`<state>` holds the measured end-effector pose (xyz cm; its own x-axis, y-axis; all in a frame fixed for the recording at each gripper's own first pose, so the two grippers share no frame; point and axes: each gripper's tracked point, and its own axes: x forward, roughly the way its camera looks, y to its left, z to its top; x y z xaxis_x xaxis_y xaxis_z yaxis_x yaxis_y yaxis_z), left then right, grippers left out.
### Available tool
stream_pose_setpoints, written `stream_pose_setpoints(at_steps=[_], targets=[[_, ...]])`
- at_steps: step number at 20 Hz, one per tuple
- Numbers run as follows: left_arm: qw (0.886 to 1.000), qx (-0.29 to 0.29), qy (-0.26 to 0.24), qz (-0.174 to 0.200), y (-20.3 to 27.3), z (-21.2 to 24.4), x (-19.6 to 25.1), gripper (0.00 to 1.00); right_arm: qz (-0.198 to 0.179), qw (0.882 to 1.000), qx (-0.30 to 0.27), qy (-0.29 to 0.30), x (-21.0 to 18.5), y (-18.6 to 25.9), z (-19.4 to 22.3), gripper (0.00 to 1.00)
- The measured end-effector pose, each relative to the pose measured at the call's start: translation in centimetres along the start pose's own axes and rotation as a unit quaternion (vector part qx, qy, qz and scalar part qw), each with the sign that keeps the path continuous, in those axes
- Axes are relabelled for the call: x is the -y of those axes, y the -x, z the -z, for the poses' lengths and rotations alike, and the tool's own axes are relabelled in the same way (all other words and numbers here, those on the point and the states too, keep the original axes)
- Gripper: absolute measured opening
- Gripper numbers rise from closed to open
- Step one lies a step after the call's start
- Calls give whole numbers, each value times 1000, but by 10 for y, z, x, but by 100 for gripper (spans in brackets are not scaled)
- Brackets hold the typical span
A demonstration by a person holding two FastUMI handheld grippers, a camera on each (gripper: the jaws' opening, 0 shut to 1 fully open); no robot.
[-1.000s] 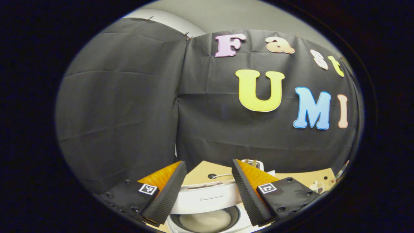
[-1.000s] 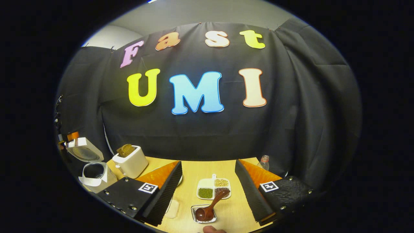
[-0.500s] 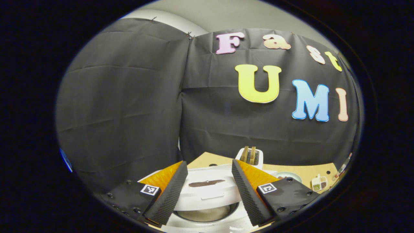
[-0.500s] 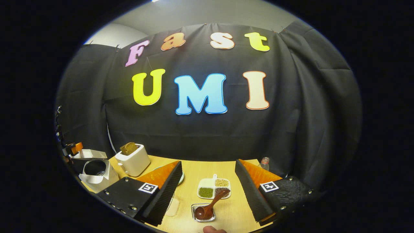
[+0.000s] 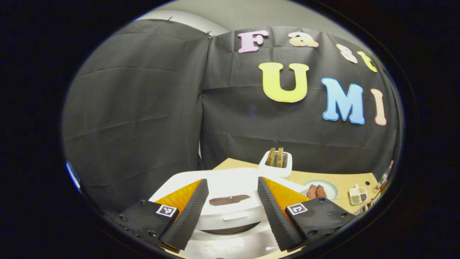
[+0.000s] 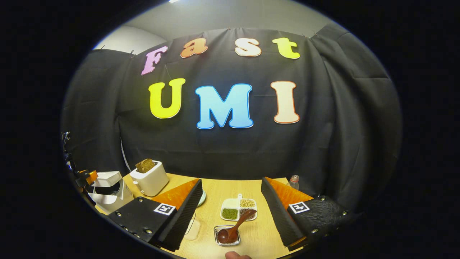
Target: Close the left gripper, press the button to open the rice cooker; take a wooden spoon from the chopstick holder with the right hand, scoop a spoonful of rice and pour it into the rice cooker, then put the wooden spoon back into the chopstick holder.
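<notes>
In the left gripper view, the left tongs (image 5: 233, 212) stood open with nothing between their fingers, poised just above the white rice cooker (image 5: 230, 201), whose lid lay nearly down with a dark gap at its front edge and a brown mark on its top. Beyond the cooker on the wooden worktop (image 5: 345, 180) stood a white toaster (image 5: 276, 163) with two slices in its slots, then a pale plate (image 5: 323, 189) with reddish pieces and a small divided dish (image 5: 358, 194) of beans. In the right gripper view, the right tongs (image 6: 231, 212) were likewise open and empty, held above the worktop (image 6: 258, 233). Between their fingers lay the brown wooden spoon (image 6: 231, 230), its bowl resting in a small metal tray (image 6: 227, 235) and its handle tilted up toward the divided dish (image 6: 238, 209). Far to the left sat the rice cooker (image 6: 107, 189) beside the toaster (image 6: 149, 178), and a small bottle (image 6: 294, 181) stood by the wall.
</notes>
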<state>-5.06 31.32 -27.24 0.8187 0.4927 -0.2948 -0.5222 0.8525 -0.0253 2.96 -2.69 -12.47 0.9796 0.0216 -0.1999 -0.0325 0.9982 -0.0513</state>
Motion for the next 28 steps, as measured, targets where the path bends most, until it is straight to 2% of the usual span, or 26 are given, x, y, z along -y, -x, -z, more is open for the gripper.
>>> stream_pose_setpoints(at_steps=[2, 4, 9, 10, 11, 12, 14, 15, 16, 17, 18, 21, 24, 28], targets=[[1000, -5, -1, -2, 1, 9, 0, 92, -2, 1000, -5, -9, -1, 2, 1, 96], [1000, -9, -4, -5, 4, 13, -1, 96, 0, 1000, -6, -13, 0, 2, 2, 99], [1000, -16, -11, -18, 9, 30, -2, 96, 2, 1000, -11, -9, -1, 4, 6, 99], [1000, -21, -10, -18, 9, 35, -2, 92, 0, 1000, -17, -11, -1, 4, 10, 99], [999, -29, -8, -17, 9, 41, -2, 96, -1, 1000, -24, -15, -2, 3, 14, 95], [999, -42, -7, -17, 10, 50, -2, 96, -2, 999, -30, -20, -2, 3, 17, 99], [996, -85, -19, -18, 8, 73, -1, 96, -6, 999, -39, -33, -4, 3, 22, 99], [997, -74, -31, -15, 7, 68, 2, 97, -9, 998, -44, -39, -5, 3, 25, 99], [995, -91, -24, -12, 6, 69, 3, 99, -13, 998, -50, -42, -8, 2, 28, 99], [996, -92, -14, -10, 8, 68, 2, 96, -18, 998, -53, -43, -10, 2, 30, 99], [995, -95, -7, -7, 10, 70, 3, 100, -19, 997, -52, -44, -12, 2, 29, 99], [997, -73, -19, 5, 9, 62, 2, 98, -26, 998, -48, -44, -17, 4, 28, 99], [998, -57, -6, 24, 23, 50, 16, 99, -26, 999, -41, -25, -16, 7, 24, 99], [994, 31, -46, 92, 56, -28, 78, 97, -27, 999, -31, -15, -23, 11, 16, 99]])
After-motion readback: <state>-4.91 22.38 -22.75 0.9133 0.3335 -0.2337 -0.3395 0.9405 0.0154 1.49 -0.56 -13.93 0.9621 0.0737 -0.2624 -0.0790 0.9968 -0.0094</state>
